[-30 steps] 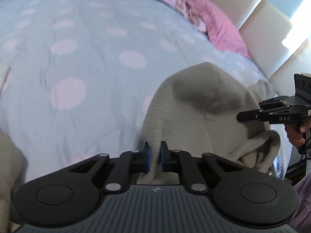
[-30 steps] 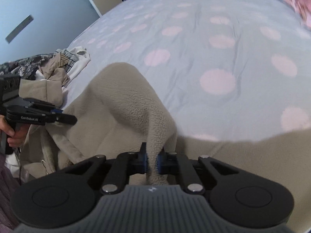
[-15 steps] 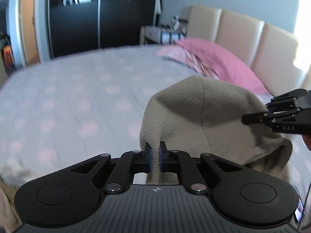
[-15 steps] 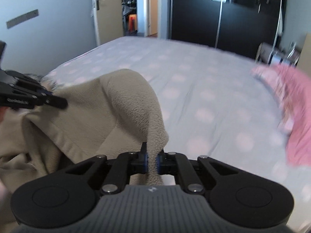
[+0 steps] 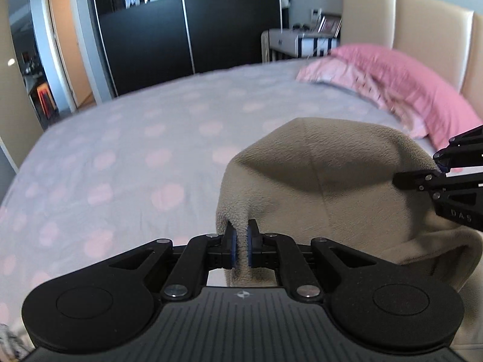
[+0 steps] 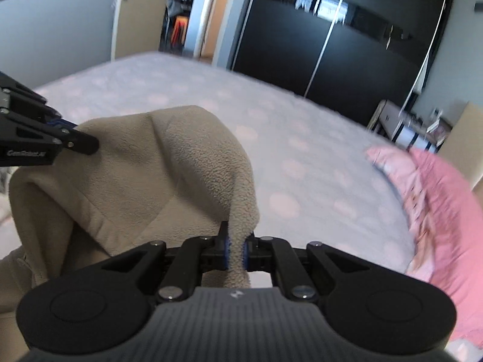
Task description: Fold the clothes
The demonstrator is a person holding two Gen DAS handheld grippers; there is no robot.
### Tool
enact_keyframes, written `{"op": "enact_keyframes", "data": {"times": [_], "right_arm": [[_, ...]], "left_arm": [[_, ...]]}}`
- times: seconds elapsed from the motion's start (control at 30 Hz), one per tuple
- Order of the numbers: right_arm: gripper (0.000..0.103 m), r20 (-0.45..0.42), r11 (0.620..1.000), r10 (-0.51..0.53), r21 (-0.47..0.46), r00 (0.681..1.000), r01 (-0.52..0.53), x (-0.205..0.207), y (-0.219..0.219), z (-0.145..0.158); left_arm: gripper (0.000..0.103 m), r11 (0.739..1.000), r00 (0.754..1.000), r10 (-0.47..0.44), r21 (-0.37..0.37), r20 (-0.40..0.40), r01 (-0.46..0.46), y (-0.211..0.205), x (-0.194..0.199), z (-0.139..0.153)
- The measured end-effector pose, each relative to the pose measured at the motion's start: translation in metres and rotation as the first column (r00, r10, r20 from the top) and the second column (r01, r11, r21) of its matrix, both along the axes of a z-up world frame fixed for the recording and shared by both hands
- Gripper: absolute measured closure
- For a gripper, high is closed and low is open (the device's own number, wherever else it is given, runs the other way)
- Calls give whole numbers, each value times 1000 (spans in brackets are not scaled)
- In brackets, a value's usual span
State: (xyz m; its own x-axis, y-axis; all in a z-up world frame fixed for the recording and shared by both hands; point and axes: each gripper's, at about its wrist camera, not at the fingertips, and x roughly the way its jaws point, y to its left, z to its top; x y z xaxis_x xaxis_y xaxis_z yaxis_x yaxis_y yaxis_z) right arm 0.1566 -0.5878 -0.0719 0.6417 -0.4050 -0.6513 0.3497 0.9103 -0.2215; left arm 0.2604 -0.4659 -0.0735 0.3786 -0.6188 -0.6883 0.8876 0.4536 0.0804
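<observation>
Since a second ago we have lifted both claws and tipped the cameras up: the views that were filled with bedspread now take in the black sliding wardrobe doors [image 5: 187, 24] across the top of the frame and the open doorway at upper left.

Our left claw [image 5: 240, 249] sits at the bottom centre of the left wrist view, its blue-padded fingers [image 5: 231, 249] pressed together on an edge of the beige fleece garment [image 5: 317, 175] — the cloth runs up out of the pinch and arches over to the right of the frame. There our right claw [image 5: 437, 169] comes in from the right edge, its tips against the far part of the same fleece.

In the right wrist view the right claw [image 6: 236, 252] at bottom centre is likewise clamped on a fold of the beige fleece garment [image 6: 169, 166], which spreads up and to the left, where the left claw [image 6: 65, 131] holds its other end at the left edge.

The garment hangs between the two claws, held above the pale grey bedspread with pink dots [image 5: 120, 163]; its lower part droops toward the lower right of the left wrist view. A pink pillow [image 5: 401, 84] lies at the right, against the cream padded headboard [image 5: 422, 21], somewhat blurred.
</observation>
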Motion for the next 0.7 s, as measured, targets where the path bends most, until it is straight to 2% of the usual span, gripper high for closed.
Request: {"op": "enact_keyframes", "data": {"times": [0.13,0.2,0.23,0.27,0.3,0.33,0.37,0.4,0.47,0.57,0.7], "right_arm": [[94,-18,998,-28,57,999,29,18,-21,-48],[87,-31,995,-53,80,998,55,23,-24,-67],[78,-35,994,-68,88,997,71,25,-24,-74],[73,-37,992,-84,94,996,87,27,-24,-79],[72,-37,990,-97,103,995,100,27,-25,-82],[68,-33,988,-107,113,994,110,24,-26,-81],[61,-30,985,-117,123,993,120,22,-27,-81],[59,-20,983,-129,132,991,130,15,-26,-79],[55,5,977,-156,150,988,154,-3,-30,-71],[53,7,961,-223,172,975,218,-35,-42,-63],[53,1,949,-238,215,971,232,-95,-31,-59]], "left_arm": [[97,1000,998,23,18,-53,-22,0,17,-38],[95,998,995,54,34,-81,-52,1,23,-50],[95,997,993,69,41,-94,-66,0,28,-53],[90,996,991,83,49,-106,-78,0,32,-55],[86,995,989,92,58,-118,-85,4,36,-55],[76,994,987,100,66,-129,-92,8,39,-54],[70,993,985,106,70,-138,-97,13,42,-53],[68,994,985,102,63,-137,-94,20,43,-49],[57,995,988,88,65,-127,-81,33,43,-42],[56,994,991,74,88,-114,-64,57,39,-29],[56,990,996,35,140,-80,-23,101,26,-6]]}}
